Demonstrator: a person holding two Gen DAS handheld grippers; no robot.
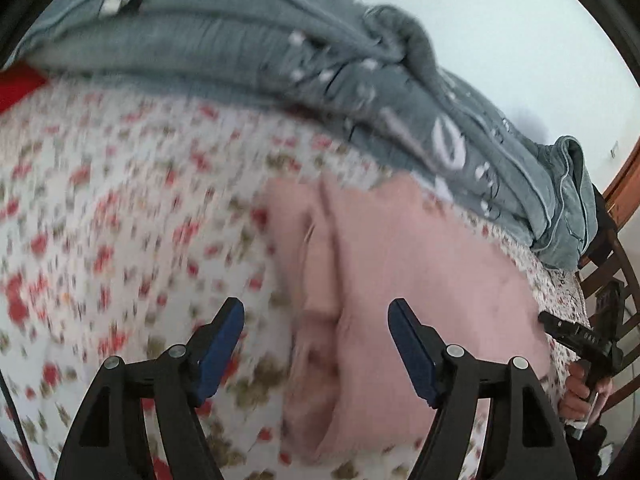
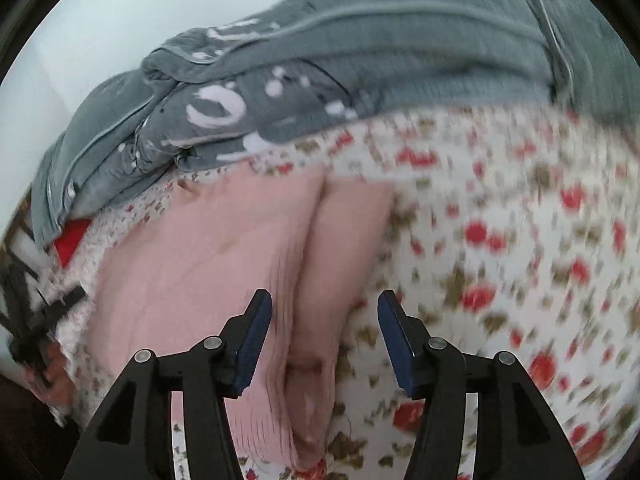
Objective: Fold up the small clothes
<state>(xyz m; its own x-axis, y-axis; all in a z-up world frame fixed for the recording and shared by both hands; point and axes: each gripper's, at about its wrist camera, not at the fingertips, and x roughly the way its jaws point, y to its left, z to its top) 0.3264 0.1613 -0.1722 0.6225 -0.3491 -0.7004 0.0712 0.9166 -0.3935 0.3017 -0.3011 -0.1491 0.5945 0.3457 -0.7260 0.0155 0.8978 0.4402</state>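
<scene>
Left wrist view: your left gripper (image 1: 316, 344) hangs above the pink garment (image 1: 400, 280) with its fingers (image 1: 220, 344) spread apart, nothing between the pads, no contact with the cloth. Both blue pads show clearly; the rest of the frame is motion-blurred. The pink garment lies on the floral cloth (image 1: 120, 220), white with red flowers and olive leaves, which covers the surface. A lengthwise fold or crease runs up the garment's left part, so it looks like one side lies doubled over; the blur hides whether the edges line up. Behind it, further from you, a grey garment (image 1: 280, 48) with white print sits bunched in a long heap along the far edge of the floral cloth, near the pink one but whether they touch you can't tell from here. A red patch (image 1: 16, 84) peeks out at the far left under the grey heap. At the right edge your right hand (image 1: 580, 392) grips the handle of the other tool, off the side of the pink garment. A wooden chair (image 1: 612, 264) stands beyond it.

Right wrist view: your right gripper (image 2: 324, 340) also has its fingers (image 2: 252, 344) spread, empty, hovering over the near end of the pink garment, right above the crease. The left pad sits over pink cloth, the right pad over the floral cloth. The grey garment fills the top of the frame. At lower left, blurred, your left hand (image 2: 48, 376) with its tool.
</scene>
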